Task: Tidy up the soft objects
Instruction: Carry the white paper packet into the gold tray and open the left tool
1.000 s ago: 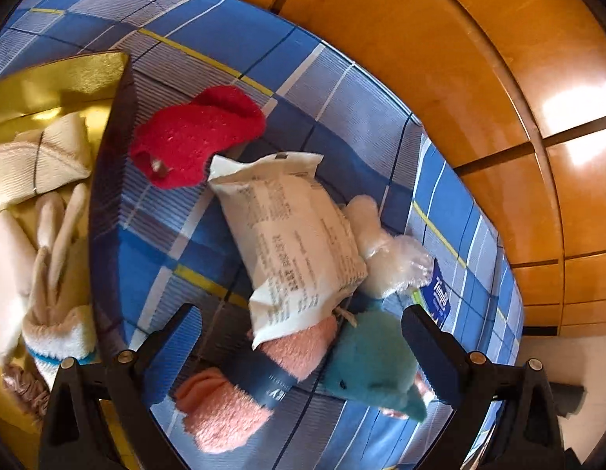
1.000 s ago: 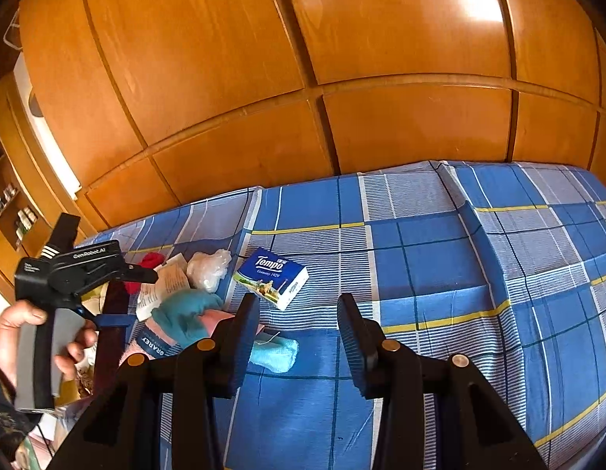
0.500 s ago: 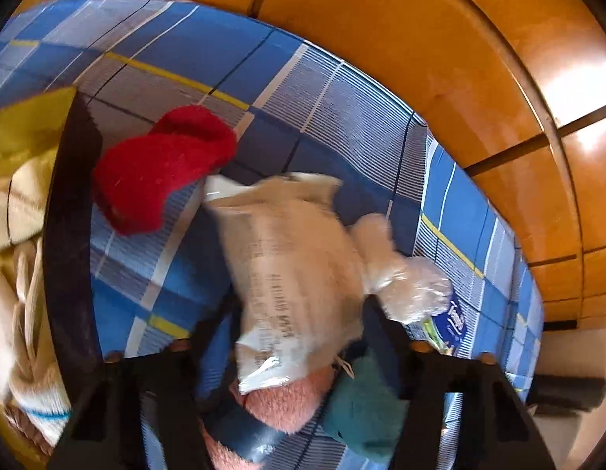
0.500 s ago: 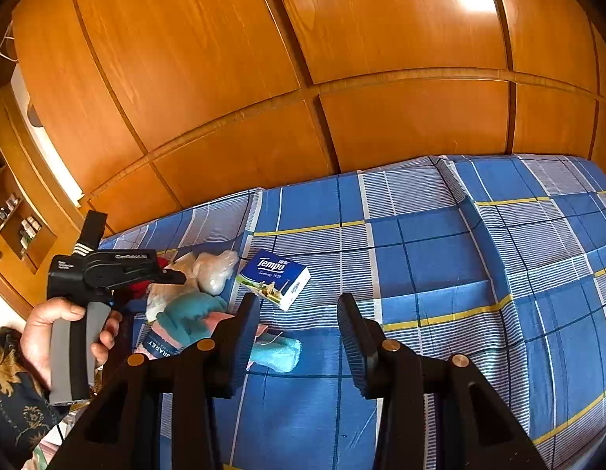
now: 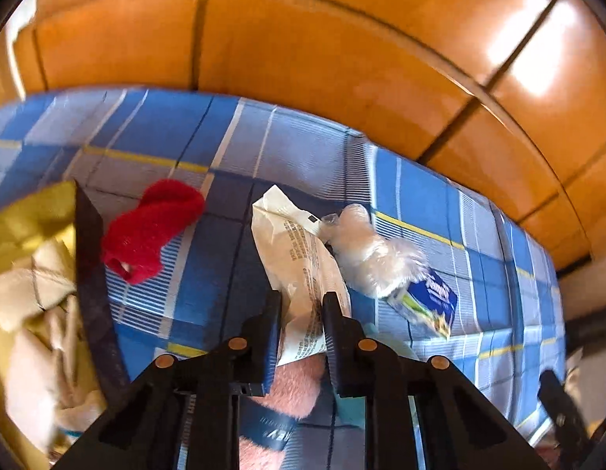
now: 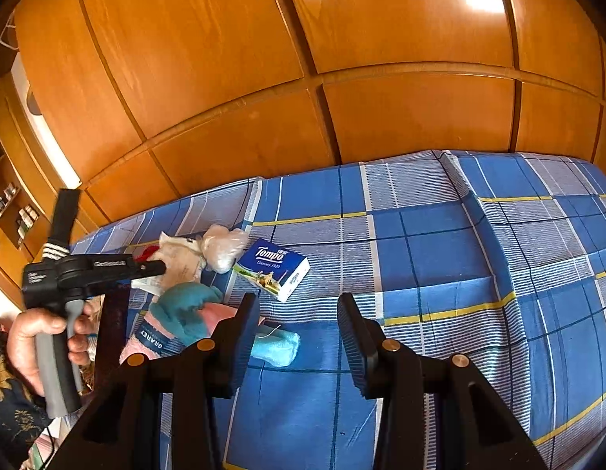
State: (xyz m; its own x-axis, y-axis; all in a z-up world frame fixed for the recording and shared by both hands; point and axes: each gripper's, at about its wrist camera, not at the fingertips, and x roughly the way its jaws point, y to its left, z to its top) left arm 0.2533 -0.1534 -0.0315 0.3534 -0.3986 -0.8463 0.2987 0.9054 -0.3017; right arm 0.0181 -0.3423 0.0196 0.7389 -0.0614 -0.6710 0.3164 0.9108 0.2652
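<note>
A: Spreading across both views is a bed point(image 6: 440, 258) with a blue plaid cover, and behind it a wall of orange wood panels point(image 6: 224, 58). What lies on the cover?

B: A loose pile of soft things near the left side. From large to small: a gold-lined box point(image 5: 87, 274) at the far left of the left wrist view, already holding cream socks point(image 5: 36, 293); a white printed packet point(image 5: 299, 258); a pink fluffy sock with a dark band point(image 5: 291, 387); a red sock point(image 5: 154, 227); a teal sock point(image 6: 185, 305); a clear plastic bag point(image 5: 365, 246); a blue tissue pack point(image 6: 271, 268); and a small light blue sock point(image 6: 275, 346).

A: What has changed?

B: A second ago the left gripper point(image 5: 301, 305) stood wide over the pile. Its jaws have just been closing, and now they pinch the near end of the white packet, which is tilted up from the cover with its far end beside the plastic bag. The view has also swung, so the box sits further to the left.

A: And the other gripper?

B: The right gripper point(image 6: 299, 313) hangs over bare cover, its jaws partly apart with nothing between them, exactly as before. A hand point(image 6: 36, 337) holds the left tool at the frame's left.

A: What does that mean for the tidying?

B: I judge the packet is secured and next goes towards the box. The other loose items remain to be sorted.
</note>
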